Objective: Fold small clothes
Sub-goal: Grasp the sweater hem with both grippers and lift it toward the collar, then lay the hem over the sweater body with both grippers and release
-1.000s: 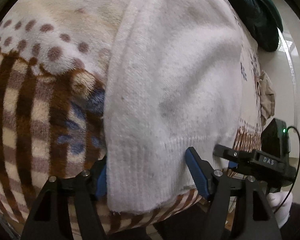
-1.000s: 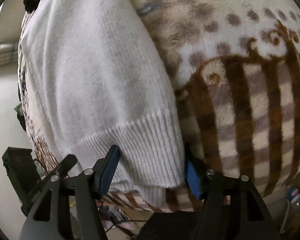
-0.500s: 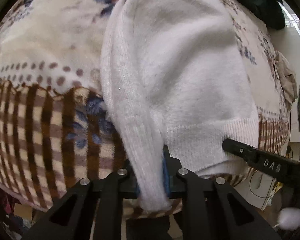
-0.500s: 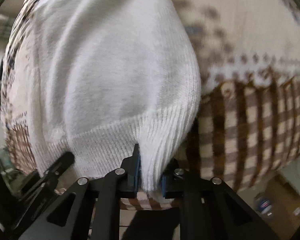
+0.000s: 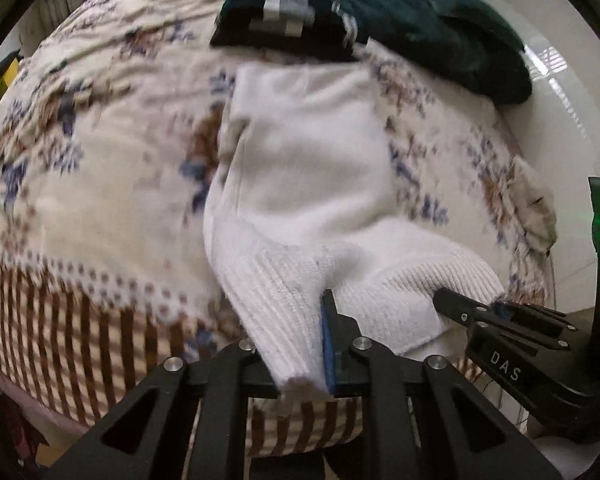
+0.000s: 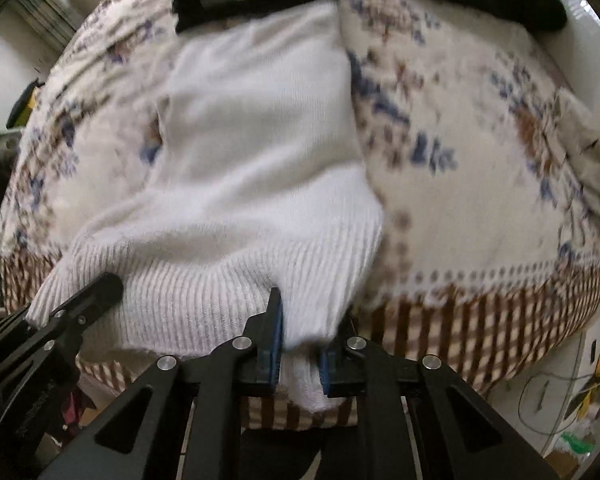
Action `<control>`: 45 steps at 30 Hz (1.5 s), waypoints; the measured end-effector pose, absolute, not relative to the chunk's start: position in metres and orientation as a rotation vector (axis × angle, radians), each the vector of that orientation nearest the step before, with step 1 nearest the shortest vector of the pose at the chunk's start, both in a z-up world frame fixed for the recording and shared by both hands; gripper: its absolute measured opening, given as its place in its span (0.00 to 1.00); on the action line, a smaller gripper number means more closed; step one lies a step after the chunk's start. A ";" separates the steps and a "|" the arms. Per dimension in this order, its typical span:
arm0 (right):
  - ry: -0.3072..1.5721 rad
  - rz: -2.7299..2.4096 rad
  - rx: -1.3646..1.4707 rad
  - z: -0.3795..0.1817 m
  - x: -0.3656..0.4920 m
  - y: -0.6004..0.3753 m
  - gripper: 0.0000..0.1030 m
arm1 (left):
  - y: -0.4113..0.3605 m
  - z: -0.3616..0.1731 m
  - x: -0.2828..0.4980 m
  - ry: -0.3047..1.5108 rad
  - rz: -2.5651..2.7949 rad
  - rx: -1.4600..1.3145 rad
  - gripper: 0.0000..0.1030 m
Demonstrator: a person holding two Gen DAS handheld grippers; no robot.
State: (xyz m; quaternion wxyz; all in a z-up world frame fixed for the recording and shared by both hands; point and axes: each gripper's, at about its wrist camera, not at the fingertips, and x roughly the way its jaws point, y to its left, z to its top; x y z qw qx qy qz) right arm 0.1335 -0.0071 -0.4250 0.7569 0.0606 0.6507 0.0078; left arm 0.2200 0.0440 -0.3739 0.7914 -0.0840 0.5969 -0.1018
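The left gripper is clamped on the ribbed hem of a white knit sweater, one corner bunched between its blue pads. The right gripper pinches the opposite hem corner. The sweater's far part lies on a patterned fleece blanket. Beyond it sits what appears to be folded dark clothing, blurred.

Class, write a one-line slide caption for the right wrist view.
Right gripper pinching the ribbed hem of a white sweater above a patterned blanket.
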 end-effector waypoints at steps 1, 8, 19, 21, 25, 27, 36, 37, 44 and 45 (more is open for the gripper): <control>1.408 0.019 0.132 -0.420 0.142 -0.022 0.14 | 0.044 -0.370 0.227 1.272 -0.220 -0.175 0.11; 1.334 0.035 0.136 -0.374 0.201 -0.067 0.14 | 0.037 -0.340 0.288 1.220 -0.225 -0.150 0.11; 1.264 0.044 0.246 -0.376 0.345 -0.088 0.14 | 0.027 -0.345 0.418 1.184 -0.202 -0.188 0.11; 1.254 0.045 0.252 -0.384 0.374 -0.090 0.13 | 0.030 -0.359 0.452 1.191 -0.212 -0.226 0.11; 1.263 0.043 0.270 -0.415 0.445 -0.093 0.13 | 0.041 -0.395 0.509 1.235 -0.225 -0.301 0.11; 1.271 0.039 0.288 -0.436 0.477 -0.097 0.13 | 0.050 -0.424 0.540 1.266 -0.238 -0.362 0.12; 1.362 0.154 0.649 -0.524 0.581 -0.135 0.61 | 0.122 -0.475 0.591 1.247 -0.195 -0.723 0.28; 1.353 0.156 0.673 -0.524 0.584 -0.144 0.65 | 0.129 -0.472 0.589 1.237 -0.190 -0.736 0.31; 1.432 0.116 0.605 -0.532 0.553 -0.177 0.66 | 0.110 -0.490 0.567 1.347 -0.235 -0.511 0.57; 1.449 0.130 0.607 -0.539 0.548 -0.177 0.66 | 0.102 -0.495 0.568 1.364 -0.257 -0.481 0.57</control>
